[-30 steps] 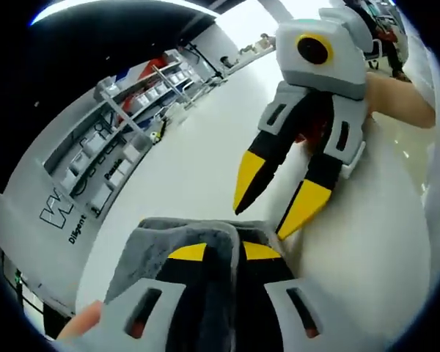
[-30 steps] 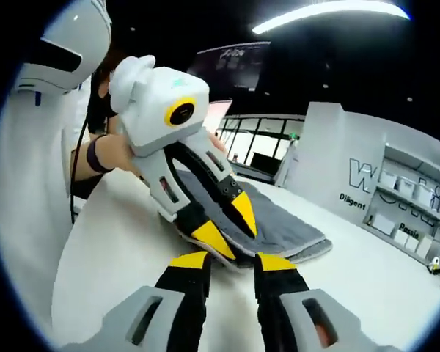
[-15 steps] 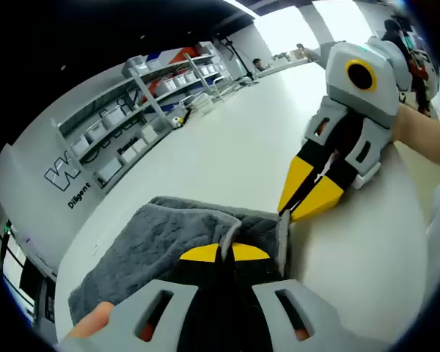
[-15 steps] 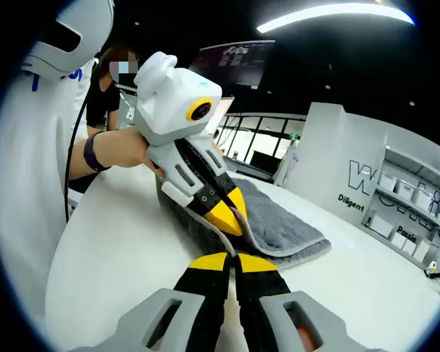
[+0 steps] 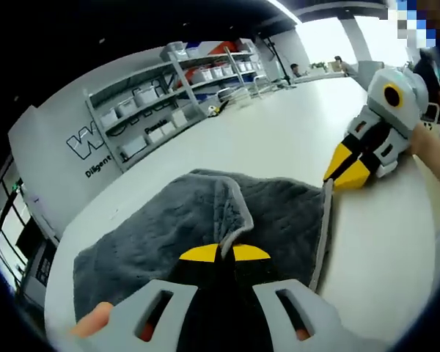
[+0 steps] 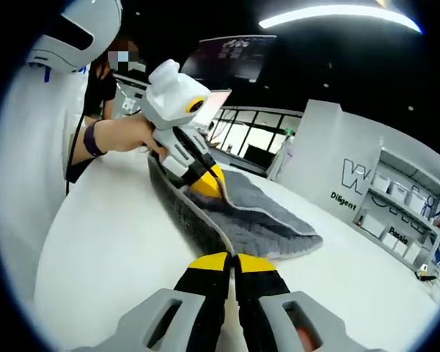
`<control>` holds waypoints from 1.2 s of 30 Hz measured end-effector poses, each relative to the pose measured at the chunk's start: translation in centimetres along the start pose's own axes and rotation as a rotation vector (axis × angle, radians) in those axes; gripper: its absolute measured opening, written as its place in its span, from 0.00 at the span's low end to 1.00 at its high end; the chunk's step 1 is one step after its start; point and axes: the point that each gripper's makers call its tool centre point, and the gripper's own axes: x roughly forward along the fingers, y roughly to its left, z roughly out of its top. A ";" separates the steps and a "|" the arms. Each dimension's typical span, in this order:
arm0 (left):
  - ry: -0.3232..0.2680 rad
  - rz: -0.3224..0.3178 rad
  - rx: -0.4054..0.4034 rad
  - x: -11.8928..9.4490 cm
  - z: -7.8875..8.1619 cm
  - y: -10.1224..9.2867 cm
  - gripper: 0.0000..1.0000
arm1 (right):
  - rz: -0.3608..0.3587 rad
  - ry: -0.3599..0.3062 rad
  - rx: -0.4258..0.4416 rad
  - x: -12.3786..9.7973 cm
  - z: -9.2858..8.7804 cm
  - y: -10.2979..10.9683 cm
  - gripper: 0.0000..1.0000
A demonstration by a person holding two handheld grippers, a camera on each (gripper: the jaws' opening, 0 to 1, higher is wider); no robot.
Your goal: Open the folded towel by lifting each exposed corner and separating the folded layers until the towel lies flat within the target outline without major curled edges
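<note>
Shelving (image 5: 172, 92) holds bins; both grippers pinch towel (image 5: 169, 227).

Views face each other low across table (image 5: 227, 147), sharing towel (image 5: 279, 213).

You've got plenty of light here, mostly from overhead: there's a long ceiling strip light (image 6: 337, 13) blazing across the top of the right gripper view, blown out to pure white. In the left gripper view the upper right is washed out too, and the white table (image 5: 279, 139) glares hard enough that you lose surface detail. Shadows are soft and faint. Fisheye bends everything near the edges, so the shelves (image 5: 169, 95) at upper left curve and smear. The center stays reasonably sharp; far background is mushy in both.
</note>
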 end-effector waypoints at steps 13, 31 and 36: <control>0.027 0.056 -0.089 -1.5 -3.4 3.0 0.04 | -0.072 0.067 0.022 -0.9 -1.8 -2.4 0.00; 0.041 0.101 -0.110 -2.6 -4.8 4.6 0.04 | -0.260 0.114 0.085 -5.1 -4.7 -8.4 0.00; 0.039 0.101 -0.117 -2.7 -4.9 4.6 0.04 | -0.282 0.119 0.096 -5.9 -5.1 -9.3 0.00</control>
